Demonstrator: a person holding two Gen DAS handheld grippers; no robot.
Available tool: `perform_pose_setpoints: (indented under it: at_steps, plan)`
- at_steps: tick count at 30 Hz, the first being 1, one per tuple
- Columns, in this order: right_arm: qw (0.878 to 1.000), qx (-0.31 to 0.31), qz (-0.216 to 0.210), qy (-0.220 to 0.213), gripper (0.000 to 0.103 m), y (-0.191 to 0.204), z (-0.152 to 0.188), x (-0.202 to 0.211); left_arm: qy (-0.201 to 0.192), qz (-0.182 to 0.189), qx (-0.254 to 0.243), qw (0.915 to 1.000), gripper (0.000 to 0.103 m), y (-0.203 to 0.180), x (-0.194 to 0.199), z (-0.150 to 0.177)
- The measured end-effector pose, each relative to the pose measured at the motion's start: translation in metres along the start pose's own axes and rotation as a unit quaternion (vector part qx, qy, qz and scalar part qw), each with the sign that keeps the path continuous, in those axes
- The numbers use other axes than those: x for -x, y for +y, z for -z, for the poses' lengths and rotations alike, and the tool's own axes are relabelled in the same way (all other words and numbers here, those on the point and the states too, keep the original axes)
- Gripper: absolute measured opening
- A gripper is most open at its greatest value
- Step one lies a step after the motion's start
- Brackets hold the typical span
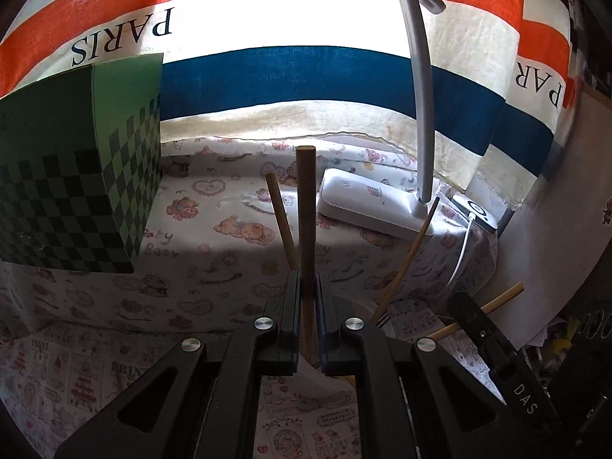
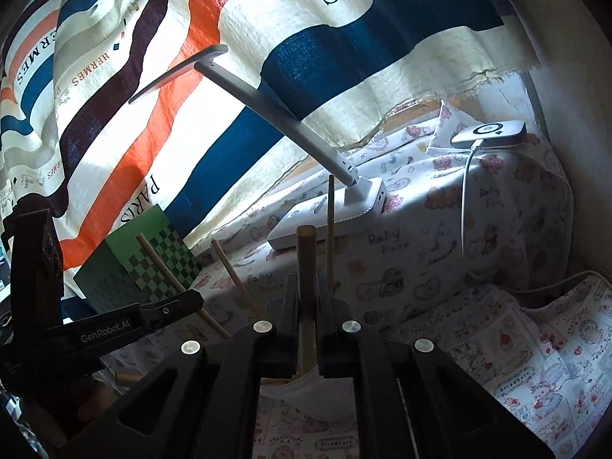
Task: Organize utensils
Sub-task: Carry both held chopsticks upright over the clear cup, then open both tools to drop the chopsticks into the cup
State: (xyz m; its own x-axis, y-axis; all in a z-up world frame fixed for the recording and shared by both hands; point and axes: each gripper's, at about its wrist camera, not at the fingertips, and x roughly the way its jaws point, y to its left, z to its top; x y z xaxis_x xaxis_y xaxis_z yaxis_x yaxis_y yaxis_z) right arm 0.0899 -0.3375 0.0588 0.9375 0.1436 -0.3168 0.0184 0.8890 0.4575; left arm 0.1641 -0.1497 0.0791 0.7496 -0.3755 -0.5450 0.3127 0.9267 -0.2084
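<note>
My left gripper (image 1: 307,287) is shut on a thick brown wooden handle (image 1: 306,206) that stands upright. A thinner wooden stick (image 1: 281,218) leans just left of it and another (image 1: 407,260) leans to the right, over a white holder (image 1: 376,311) mostly hidden behind the fingers. My right gripper (image 2: 306,287) is shut on a thick wooden handle (image 2: 306,260) too, above a white cup (image 2: 306,382). Thin sticks (image 2: 235,275) (image 2: 329,225) stand beside it. The other gripper (image 2: 168,308) shows at the left, closed on a pale stick (image 2: 168,271).
A green checkered box (image 1: 80,191) stands at the left. A white desk lamp (image 1: 376,206) with a curved neck and a white charging device (image 1: 476,212) with a cable sit on a raised ledge covered in teddy-bear cloth. A striped curtain (image 1: 267,80) hangs behind.
</note>
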Motion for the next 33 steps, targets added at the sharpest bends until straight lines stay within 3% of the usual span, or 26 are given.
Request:
perform_pose_setpoints:
  at_steps: [4, 9, 11, 12, 15, 16, 18, 20, 23, 25, 29, 31, 33]
  plan:
    - [1.000, -0.005, 0.001, 0.008, 0.007, -0.003, 0.000, -0.003, -0.018, 0.019, 0.012, 0.9996, 0.006, 0.008, 0.001, 0.000]
    - [0.999, 0.007, 0.035, 0.023, 0.010, 0.000, -0.001, -0.005, -0.043, 0.012, 0.023, 0.9987, 0.007, 0.019, 0.006, -0.004]
    - [0.998, 0.009, 0.038, 0.039, 0.011, 0.001, -0.001, -0.007, -0.051, 0.000, 0.015, 0.9986, 0.013, 0.020, 0.008, -0.007]
    - [0.998, 0.003, 0.034, 0.046, 0.018, 0.000, 0.000, -0.008, -0.055, -0.007, 0.011, 0.9984, 0.020, 0.019, 0.009, -0.008]
    - [0.997, -0.014, 0.022, 0.074, 0.055, -0.003, 0.001, -0.013, -0.065, -0.011, 0.007, 0.9978, 0.025, 0.021, 0.018, -0.007]
    - [0.996, -0.016, 0.018, 0.081, 0.057, -0.004, 0.001, -0.014, -0.068, -0.008, 0.006, 0.9976, 0.027, 0.022, 0.022, -0.005]
    - [0.995, -0.013, 0.015, 0.096, 0.057, -0.003, 0.002, -0.014, -0.081, -0.018, -0.001, 0.9966, 0.045, 0.022, 0.034, 0.000]
    - [0.994, -0.008, 0.015, 0.111, 0.057, 0.000, 0.004, -0.014, -0.097, -0.034, -0.009, 0.9947, 0.051, 0.025, 0.048, 0.007]
    - [0.992, -0.011, 0.008, 0.124, 0.057, 0.003, 0.007, -0.012, -0.114, -0.048, -0.009, 0.9923, 0.052, 0.032, 0.068, 0.019]
    - [0.992, -0.001, 0.005, 0.130, 0.057, 0.009, 0.009, -0.009, -0.134, -0.080, -0.002, 0.9877, 0.052, 0.039, 0.082, 0.029]
    - [0.993, 0.011, 0.034, 0.110, 0.057, 0.018, 0.008, 0.005, -0.147, -0.091, 0.005, 0.9850, 0.052, 0.052, 0.106, 0.046]
    - [0.994, 0.018, 0.033, 0.099, 0.057, 0.024, 0.007, 0.014, -0.150, -0.101, 0.004, 0.9835, 0.057, 0.057, 0.115, 0.054]
    - [0.994, 0.027, 0.028, 0.101, 0.057, 0.030, 0.007, 0.021, -0.165, -0.115, -0.008, 0.9795, 0.068, 0.060, 0.125, 0.064]
